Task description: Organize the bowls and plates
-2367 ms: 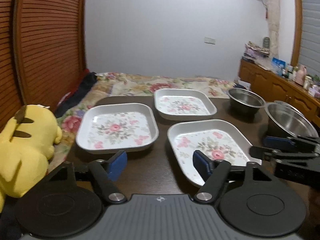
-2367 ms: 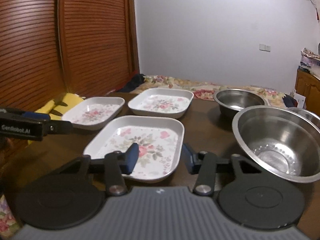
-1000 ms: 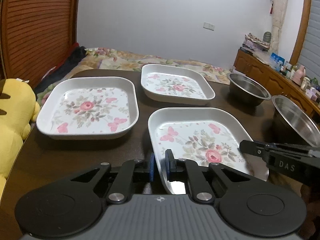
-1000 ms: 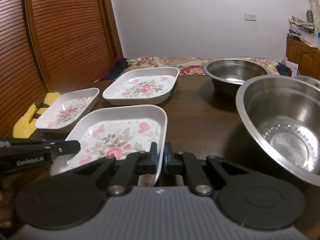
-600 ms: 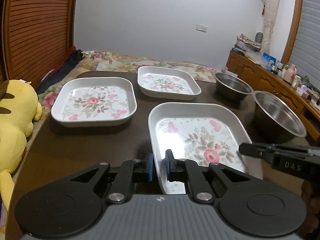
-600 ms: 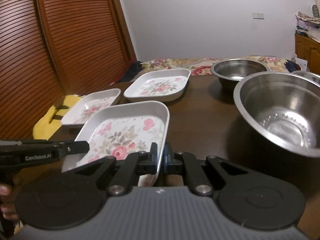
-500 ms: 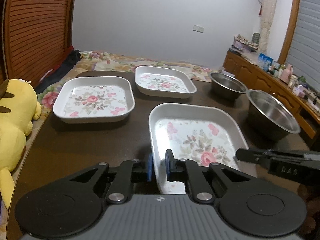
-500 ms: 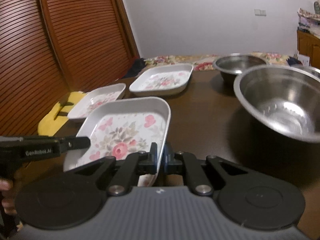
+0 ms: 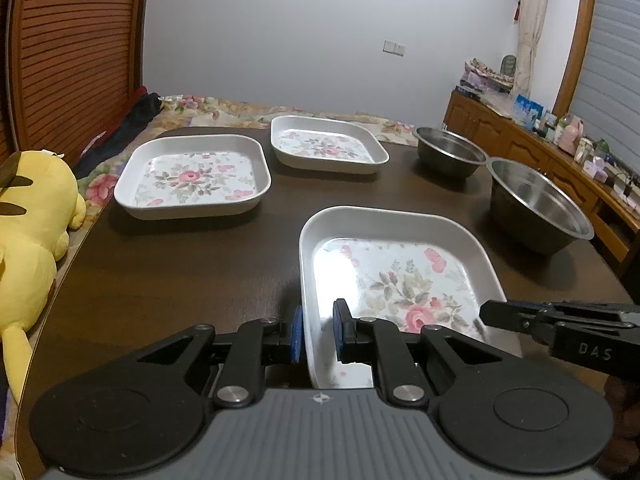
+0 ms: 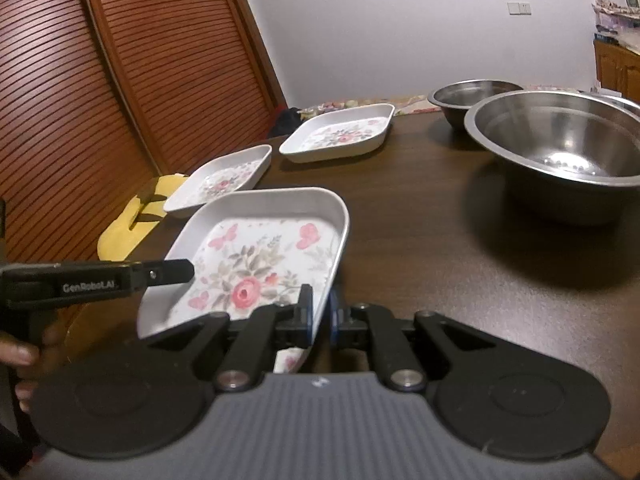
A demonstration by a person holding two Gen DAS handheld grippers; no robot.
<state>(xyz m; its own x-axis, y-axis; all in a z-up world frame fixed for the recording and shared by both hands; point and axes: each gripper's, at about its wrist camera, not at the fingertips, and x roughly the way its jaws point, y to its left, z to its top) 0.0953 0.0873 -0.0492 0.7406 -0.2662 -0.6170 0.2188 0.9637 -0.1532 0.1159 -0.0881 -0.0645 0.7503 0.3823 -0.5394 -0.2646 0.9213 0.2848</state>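
Both grippers hold one white floral plate [image 9: 396, 276] by its near rim, lifted above the dark table [image 9: 180, 264]. My left gripper [image 9: 318, 336] is shut on its left corner, my right gripper [image 10: 320, 318] on its right corner; the plate also shows in the right wrist view [image 10: 260, 256]. Two more floral plates lie farther back: one at the left [image 9: 192, 178], one behind it [image 9: 326, 148]. A large steel bowl [image 9: 536, 208] and a smaller steel bowl [image 9: 450, 156] stand at the right.
A yellow plush toy [image 9: 28, 232] lies off the table's left edge. A flowered bedspread [image 9: 224, 110] lies behind the table. A wooden sideboard [image 9: 560, 160] with small items runs along the right. Slatted wooden doors [image 10: 120, 100] are at the left.
Both grippers closed on the near plate's rim. The plate has since risen off the table and moved back toward me, tilting slightly.
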